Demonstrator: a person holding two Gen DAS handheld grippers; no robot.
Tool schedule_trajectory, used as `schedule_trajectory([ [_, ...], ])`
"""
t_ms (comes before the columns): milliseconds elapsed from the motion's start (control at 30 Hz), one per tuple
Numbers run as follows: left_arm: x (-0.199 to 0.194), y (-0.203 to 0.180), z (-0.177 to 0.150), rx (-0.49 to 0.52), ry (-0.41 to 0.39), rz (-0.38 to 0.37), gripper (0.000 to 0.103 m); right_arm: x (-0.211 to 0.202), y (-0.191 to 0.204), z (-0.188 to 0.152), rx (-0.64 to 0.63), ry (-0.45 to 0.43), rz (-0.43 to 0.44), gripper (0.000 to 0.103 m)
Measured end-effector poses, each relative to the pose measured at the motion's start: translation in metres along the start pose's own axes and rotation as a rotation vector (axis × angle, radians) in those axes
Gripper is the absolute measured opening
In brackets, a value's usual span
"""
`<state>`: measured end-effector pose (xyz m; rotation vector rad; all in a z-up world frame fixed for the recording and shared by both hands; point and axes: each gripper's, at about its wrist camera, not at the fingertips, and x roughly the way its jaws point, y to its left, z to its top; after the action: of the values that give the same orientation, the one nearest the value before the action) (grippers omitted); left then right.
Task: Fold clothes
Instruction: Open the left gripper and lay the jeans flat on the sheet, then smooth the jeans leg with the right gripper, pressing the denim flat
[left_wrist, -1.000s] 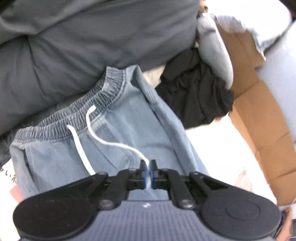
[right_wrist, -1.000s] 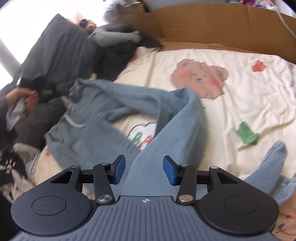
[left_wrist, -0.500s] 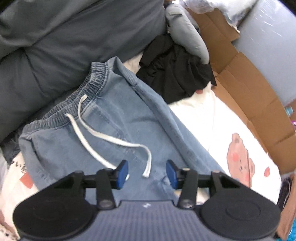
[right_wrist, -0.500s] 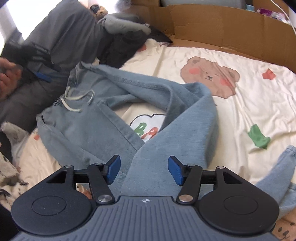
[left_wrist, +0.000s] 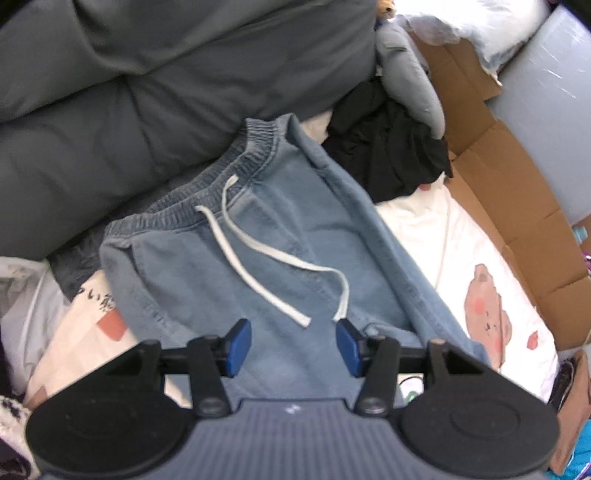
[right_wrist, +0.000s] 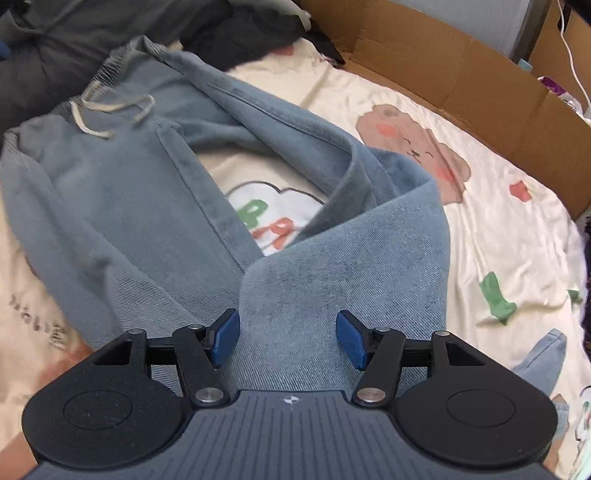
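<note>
Faded blue denim trousers (right_wrist: 122, 206) with white drawstring (left_wrist: 255, 258) lie on cream bedsheet (right_wrist: 480, 236) printed with brown bears.

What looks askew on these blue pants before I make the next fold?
One leg of the blue pants is doubled back across the other, leaving an open gap where the cartoon bedsheet shows through. The white drawstring trails loose over the front rather than tucked at the waistband.

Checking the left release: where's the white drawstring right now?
In the left wrist view the white drawstring lies loose on the front of the blue jeans, running from the elastic waistband toward the opening left tongs, with nothing between their jaws.
</note>
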<state>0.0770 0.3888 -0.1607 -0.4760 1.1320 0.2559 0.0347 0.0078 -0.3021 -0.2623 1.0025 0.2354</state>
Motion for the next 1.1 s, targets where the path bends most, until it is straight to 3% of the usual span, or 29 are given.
schedule_trajectory([
  [67, 0.004, 0.002, -0.001, 0.013, 0.008, 0.012, 0.054, 0.005, -0.005, -0.001, 0.015, 0.037, 0.007, 0.058],
  [100, 0.006, 0.003, -0.003, 0.014, 0.011, 0.021, 0.054, 0.006, -0.007, -0.002, 0.01, 0.053, 0.011, 0.039],
  [167, 0.012, 0.005, -0.006, 0.004, 0.021, 0.031, 0.054, 0.003, -0.011, -0.004, -0.017, 0.06, -0.03, 0.014],
  [267, 0.021, 0.006, -0.013, -0.03, 0.044, 0.017, 0.054, -0.004, -0.028, -0.006, 0.01, 0.05, -0.086, 0.005],
  [600, 0.014, -0.021, -0.021, 0.004, 0.027, 0.0, 0.054, -0.034, -0.095, 0.0, 0.173, 0.014, -0.146, 0.002],
  [700, 0.008, -0.024, -0.02, 0.004, 0.024, 0.006, 0.054, -0.043, -0.111, -0.001, 0.246, -0.031, -0.108, 0.002],
  [767, 0.004, -0.026, -0.019, 0.012, 0.016, -0.002, 0.054, -0.049, -0.115, -0.002, 0.28, -0.071, -0.036, 0.002],
  [833, 0.001, -0.026, -0.019, 0.023, 0.009, -0.004, 0.057, -0.054, -0.109, -0.004, 0.256, -0.113, -0.026, 0.004],
  [867, 0.001, -0.025, -0.021, 0.029, 0.007, -0.002, 0.057, -0.057, -0.105, -0.005, 0.245, -0.133, -0.021, 0.013],
  [900, 0.001, -0.025, -0.022, 0.035, 0.004, -0.001, 0.057, -0.058, -0.102, -0.005, 0.25, -0.138, -0.009, 0.039],
  [967, 0.002, -0.021, -0.025, 0.036, 0.005, 0.002, 0.058, -0.06, -0.094, -0.006, 0.251, -0.153, 0.012, 0.061],
  [1100, 0.01, -0.003, -0.036, 0.017, 0.03, 0.004, 0.058, -0.054, -0.067, -0.004, 0.182, -0.149, 0.043, 0.061],
])
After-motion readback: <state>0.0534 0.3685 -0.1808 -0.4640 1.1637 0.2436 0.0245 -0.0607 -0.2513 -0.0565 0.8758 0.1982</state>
